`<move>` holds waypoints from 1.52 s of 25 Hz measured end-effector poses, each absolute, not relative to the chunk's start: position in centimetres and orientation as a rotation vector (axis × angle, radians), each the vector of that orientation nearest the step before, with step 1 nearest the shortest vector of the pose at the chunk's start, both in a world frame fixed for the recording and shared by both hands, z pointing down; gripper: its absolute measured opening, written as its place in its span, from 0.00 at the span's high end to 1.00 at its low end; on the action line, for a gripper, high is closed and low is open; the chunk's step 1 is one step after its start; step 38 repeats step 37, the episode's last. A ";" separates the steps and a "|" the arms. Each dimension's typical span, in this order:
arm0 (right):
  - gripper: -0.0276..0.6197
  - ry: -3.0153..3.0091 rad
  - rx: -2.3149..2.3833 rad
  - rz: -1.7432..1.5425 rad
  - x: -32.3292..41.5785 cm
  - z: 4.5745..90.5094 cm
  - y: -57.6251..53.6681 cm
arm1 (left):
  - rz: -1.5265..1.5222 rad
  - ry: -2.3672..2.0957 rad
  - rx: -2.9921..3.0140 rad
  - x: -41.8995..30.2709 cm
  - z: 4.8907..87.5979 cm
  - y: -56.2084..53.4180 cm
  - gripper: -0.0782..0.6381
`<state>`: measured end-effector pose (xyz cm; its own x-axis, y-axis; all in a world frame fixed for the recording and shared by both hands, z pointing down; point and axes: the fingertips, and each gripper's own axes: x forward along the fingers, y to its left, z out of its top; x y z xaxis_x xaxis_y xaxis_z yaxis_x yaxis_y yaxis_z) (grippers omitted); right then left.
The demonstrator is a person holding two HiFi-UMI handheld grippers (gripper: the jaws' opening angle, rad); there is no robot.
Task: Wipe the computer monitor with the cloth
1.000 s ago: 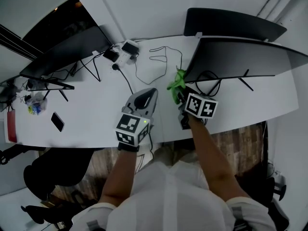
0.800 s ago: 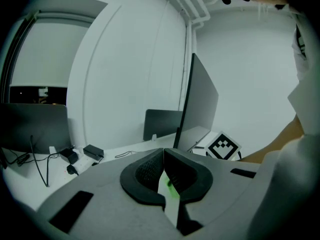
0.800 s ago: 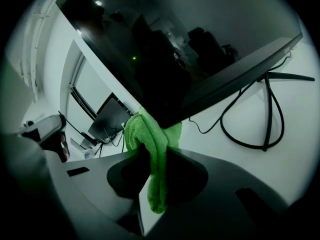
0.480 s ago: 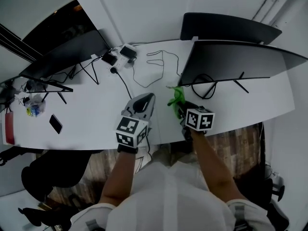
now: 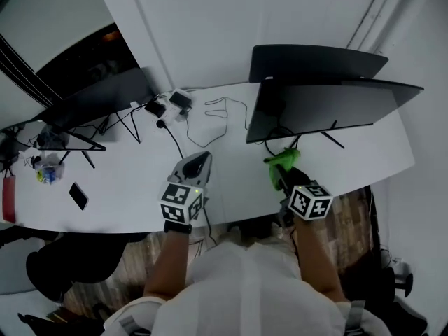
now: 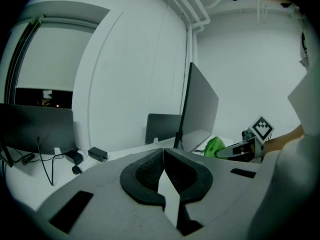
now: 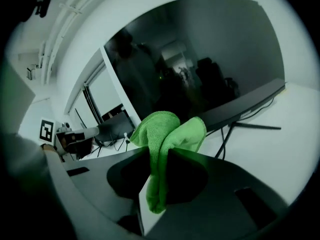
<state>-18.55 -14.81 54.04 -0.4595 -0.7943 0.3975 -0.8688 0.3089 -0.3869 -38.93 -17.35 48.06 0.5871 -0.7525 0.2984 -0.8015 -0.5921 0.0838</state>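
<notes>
The computer monitor (image 5: pixel 329 107) stands at the desk's right on a thin-legged stand, its dark screen facing me. My right gripper (image 5: pixel 283 172) is shut on a folded green cloth (image 5: pixel 281 161), low in front of the screen's lower left part and apart from it. In the right gripper view the cloth (image 7: pixel 167 134) sticks up from between the shut jaws (image 7: pixel 159 156), with the screen (image 7: pixel 200 69) filling the space behind. My left gripper (image 5: pixel 194 165) rests shut and empty at mid-desk. The left gripper view shows its jaws (image 6: pixel 163 156) pressed together, the monitor (image 6: pixel 200 109) edge-on and the cloth (image 6: pixel 214 146) to the right.
A second dark monitor (image 5: pixel 315 61) stands behind the first. Another monitor (image 5: pixel 98 96) is at the far left. A power strip and adapters (image 5: pixel 171 103) with looping cables lie at the back centre. A phone (image 5: pixel 78 196) lies front left on the white desk (image 5: pixel 126 180).
My right gripper has carried the cloth from the monitor's lower left corner rightward and back toward the desk's front edge. The left gripper has stayed shut in about the same spot.
</notes>
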 end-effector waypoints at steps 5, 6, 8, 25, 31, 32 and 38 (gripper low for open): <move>0.86 -2.505 1.769 0.390 -13.5 45.7 -13.8 | 0.244 -1.377 2.647 -40.4 44.8 -17.9 0.87; 0.86 -2.509 1.798 0.274 -12.7 44.0 -13.4 | 0.214 -1.399 2.663 -40.9 43.8 -18.0 0.87; 0.86 -2.519 1.836 0.078 -11.4 40.7 -12.5 | 0.144 -1.449 2.695 -41.8 41.6 -18.0 0.87; 0.86 -2.465 1.982 -0.305 -7.4 31.5 -6.4 | -0.084 -1.550 2.801 -43.8 34.2 -14.5 0.87; 0.86 -2.465 1.968 -0.335 -6.3 31.3 -5.9 | -0.073 -1.530 2.822 -41.9 33.9 -13.9 0.87; 0.86 -2.468 1.968 -0.332 -6.0 31.3 -6.0 | -0.071 -1.529 2.824 -41.6 33.9 -13.8 0.87; 0.86 -2.475 1.933 -0.336 -4.7 31.3 -6.3 | -0.074 -1.544 2.813 -40.1 33.7 -13.8 0.87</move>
